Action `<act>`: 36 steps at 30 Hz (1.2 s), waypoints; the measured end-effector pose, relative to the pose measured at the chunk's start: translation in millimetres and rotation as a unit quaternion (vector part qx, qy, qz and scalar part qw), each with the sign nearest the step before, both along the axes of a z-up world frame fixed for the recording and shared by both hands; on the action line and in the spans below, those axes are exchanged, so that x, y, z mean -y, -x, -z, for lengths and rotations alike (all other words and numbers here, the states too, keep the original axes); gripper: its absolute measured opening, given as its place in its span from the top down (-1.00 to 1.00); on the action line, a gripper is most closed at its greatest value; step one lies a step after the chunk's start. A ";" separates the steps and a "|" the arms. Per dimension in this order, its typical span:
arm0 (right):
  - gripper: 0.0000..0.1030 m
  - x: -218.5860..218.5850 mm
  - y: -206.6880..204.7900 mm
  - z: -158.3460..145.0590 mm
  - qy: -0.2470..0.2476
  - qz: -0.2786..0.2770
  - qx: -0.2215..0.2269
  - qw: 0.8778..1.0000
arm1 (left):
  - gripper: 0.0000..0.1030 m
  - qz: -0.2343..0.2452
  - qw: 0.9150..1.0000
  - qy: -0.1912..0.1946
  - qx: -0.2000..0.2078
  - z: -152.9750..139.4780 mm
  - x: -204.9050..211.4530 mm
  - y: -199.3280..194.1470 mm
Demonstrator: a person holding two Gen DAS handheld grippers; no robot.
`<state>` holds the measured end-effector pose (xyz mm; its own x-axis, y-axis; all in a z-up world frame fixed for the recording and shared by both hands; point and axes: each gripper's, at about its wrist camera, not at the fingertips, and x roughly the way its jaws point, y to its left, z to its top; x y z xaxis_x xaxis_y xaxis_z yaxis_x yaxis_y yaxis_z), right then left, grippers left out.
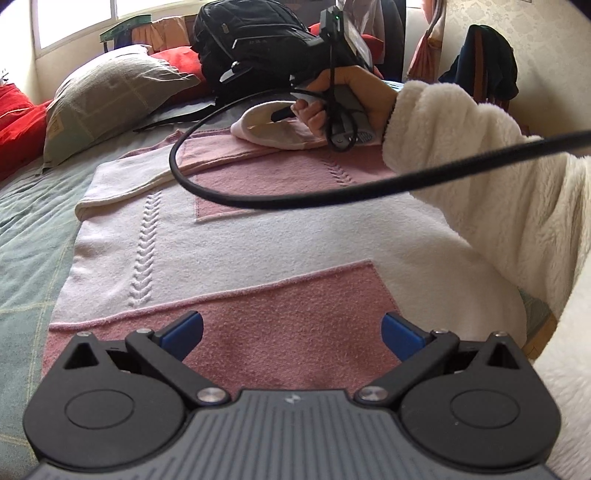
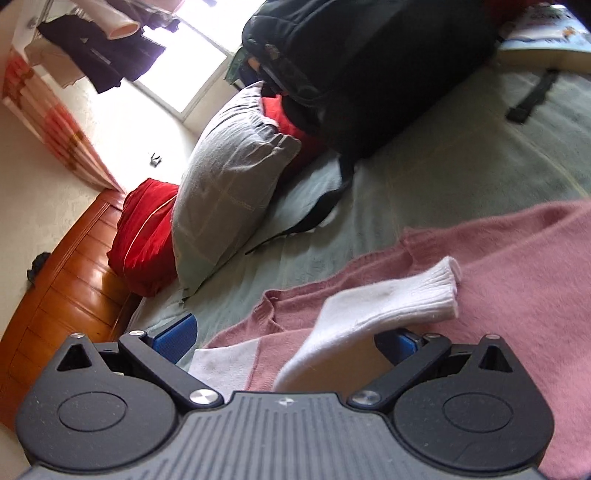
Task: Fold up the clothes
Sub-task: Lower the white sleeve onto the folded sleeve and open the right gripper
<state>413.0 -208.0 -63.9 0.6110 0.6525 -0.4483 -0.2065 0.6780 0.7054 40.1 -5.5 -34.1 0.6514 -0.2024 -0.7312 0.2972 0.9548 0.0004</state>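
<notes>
sweater [image 1: 258,236] under left claw [image 1: 291,332] (open)

No readable text; print on blue-white item [image 2: 546,29] behind backpack [image 2: 369,66] blurred, possibly lettering.

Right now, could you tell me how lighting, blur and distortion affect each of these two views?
Left wrist view: the window is blown out white, fisheye bends the bed edges, and the cable and sweater look sharp. Right wrist view: tilted, its window overexposed, the curtain and backpack smeared with blur, the sleeve cuff fairly crisp.
</notes>
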 end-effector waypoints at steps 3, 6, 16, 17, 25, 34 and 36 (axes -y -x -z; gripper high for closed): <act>-1.00 -17.2 -2.9 -7.4 0.000 -0.030 0.012 0.999 | -0.99 -0.004 1.000 0.002 0.000 0.7 -2.2 0.0; -1.00 -39.3 -2.0 -15.2 0.005 -0.077 0.029 0.997 | -0.99 -0.007 1.000 0.003 0.000 1.8 -3.7 -0.8; -0.93 -89.5 19.1 -39.3 0.134 -0.167 0.111 0.970 | -0.99 -0.010 1.000 0.008 0.001 2.0 -3.5 0.4; -0.86 -93.7 21.8 -40.8 0.161 -0.171 0.124 0.964 | -0.99 -0.010 1.000 0.008 0.000 2.2 -4.1 -0.2; 0.15 -143.0 46.1 -15.4 0.373 -0.234 0.196 0.876 | -0.99 -0.010 1.000 0.015 -0.005 7.0 -9.4 1.5; 0.73 -172.3 57.2 0.5 0.448 -0.228 0.236 0.831 | -0.99 -0.014 1.000 0.021 -0.008 8.8 -16.0 1.5; 0.73 -171.8 66.6 -5.1 0.451 -0.233 0.249 0.825 | -0.99 -0.014 1.000 0.023 -0.010 9.9 -16.7 0.3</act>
<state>346.5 -36.2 -58.8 0.6423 0.4076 -0.6491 -0.7055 0.6453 -0.2930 39.7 11.3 -44.0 0.6424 -0.2184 -0.7346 0.2705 0.9615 -0.0493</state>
